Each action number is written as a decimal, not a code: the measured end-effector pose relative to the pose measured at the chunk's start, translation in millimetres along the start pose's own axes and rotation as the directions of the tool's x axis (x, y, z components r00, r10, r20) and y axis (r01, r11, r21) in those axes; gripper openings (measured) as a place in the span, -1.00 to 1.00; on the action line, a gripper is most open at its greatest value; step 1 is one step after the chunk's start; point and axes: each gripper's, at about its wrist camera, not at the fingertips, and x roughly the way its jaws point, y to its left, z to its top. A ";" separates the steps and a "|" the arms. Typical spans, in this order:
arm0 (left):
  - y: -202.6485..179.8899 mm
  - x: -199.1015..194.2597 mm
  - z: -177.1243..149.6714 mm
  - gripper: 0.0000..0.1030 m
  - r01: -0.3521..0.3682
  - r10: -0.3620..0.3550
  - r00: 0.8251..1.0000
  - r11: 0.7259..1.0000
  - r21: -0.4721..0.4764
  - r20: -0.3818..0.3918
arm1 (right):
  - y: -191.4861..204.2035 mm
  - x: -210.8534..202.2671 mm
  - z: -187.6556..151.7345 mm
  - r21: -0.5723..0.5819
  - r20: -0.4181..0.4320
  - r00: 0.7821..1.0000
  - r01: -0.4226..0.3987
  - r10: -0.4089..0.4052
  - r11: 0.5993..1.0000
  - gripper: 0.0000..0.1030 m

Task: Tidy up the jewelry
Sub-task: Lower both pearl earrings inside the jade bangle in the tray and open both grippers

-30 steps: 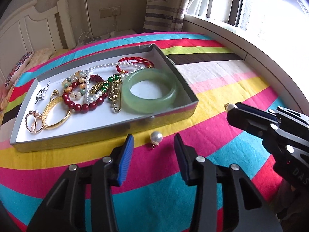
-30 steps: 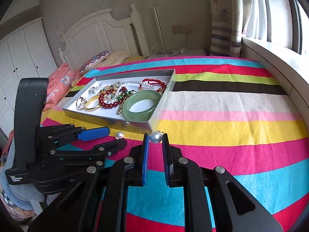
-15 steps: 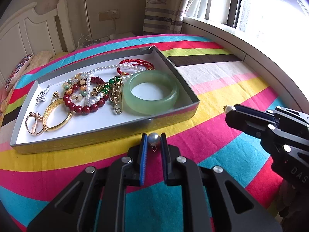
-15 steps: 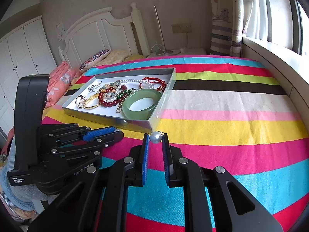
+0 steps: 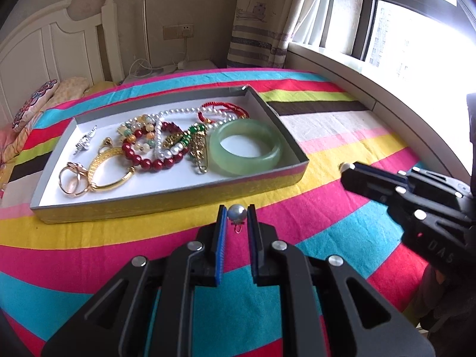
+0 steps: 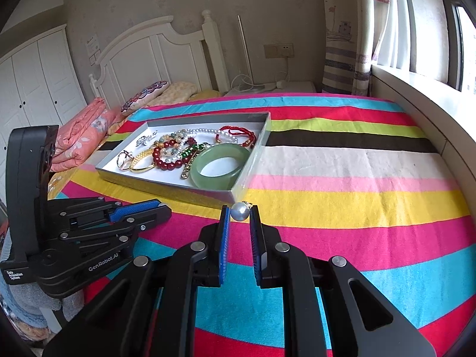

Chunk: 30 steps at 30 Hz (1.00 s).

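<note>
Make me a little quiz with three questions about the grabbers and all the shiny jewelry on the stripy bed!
1. True or false: the green bangle lies inside the box.
2. What does the left gripper pinch? A) gold ring B) pearl earring C) red cord
3. Fill in: the right gripper holds a ____ earring.

Key: 1 true. 2 B, the pearl earring. 3 pearl; a second pearl earring.

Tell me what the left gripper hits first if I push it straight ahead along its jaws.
Likely the near wall of the jewelry box. The left gripper, shut on a pearl earring, points down toward it across a strip of striped bedspread; depth is hard to judge.
</note>
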 end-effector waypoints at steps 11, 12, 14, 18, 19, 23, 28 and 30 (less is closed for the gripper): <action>14.3 -22.7 24.4 -0.75 -0.012 0.014 0.997 1.000 -0.027 0.071 | 29.6 2.7 18.3 -0.075 0.037 0.999 -0.016 0.019 0.997 -0.73; 15.1 -22.9 27.2 -0.75 -0.015 0.017 0.997 1.000 -0.026 0.075 | 31.9 3.5 20.8 -0.082 0.039 0.999 -0.016 0.019 0.997 -0.73; 17.0 -22.9 32.2 -0.75 -0.016 0.018 0.997 1.000 -0.025 0.080 | 36.8 4.6 25.0 -0.094 0.047 0.999 -0.012 0.016 0.996 -0.73; 20.1 -21.5 44.4 -0.75 -0.017 0.019 0.996 1.000 -0.020 0.092 | 42.0 6.9 33.9 -0.108 0.066 0.998 -0.009 0.016 0.994 -0.73; 20.9 -20.6 48.9 -0.75 -0.014 0.016 0.995 1.000 -0.019 0.094 | 42.6 7.8 36.1 -0.109 0.069 0.997 -0.008 0.016 0.994 -0.73; 21.1 -16.6 62.4 -0.75 0.007 -0.006 0.995 1.000 -0.012 0.104 | 43.2 11.6 43.0 -0.109 0.079 0.997 -0.001 0.010 0.994 -0.73; 20.2 -2.6 76.0 -0.75 0.046 -0.045 0.995 0.999 -0.004 0.086 | 42.1 18.6 46.3 -0.110 0.080 0.997 0.009 0.000 0.994 -0.73; 18.1 5.4 81.5 -0.75 0.060 -0.060 0.996 0.998 0.004 0.073 | 39.4 24.0 46.4 -0.108 0.073 0.997 0.017 -0.010 0.994 -0.73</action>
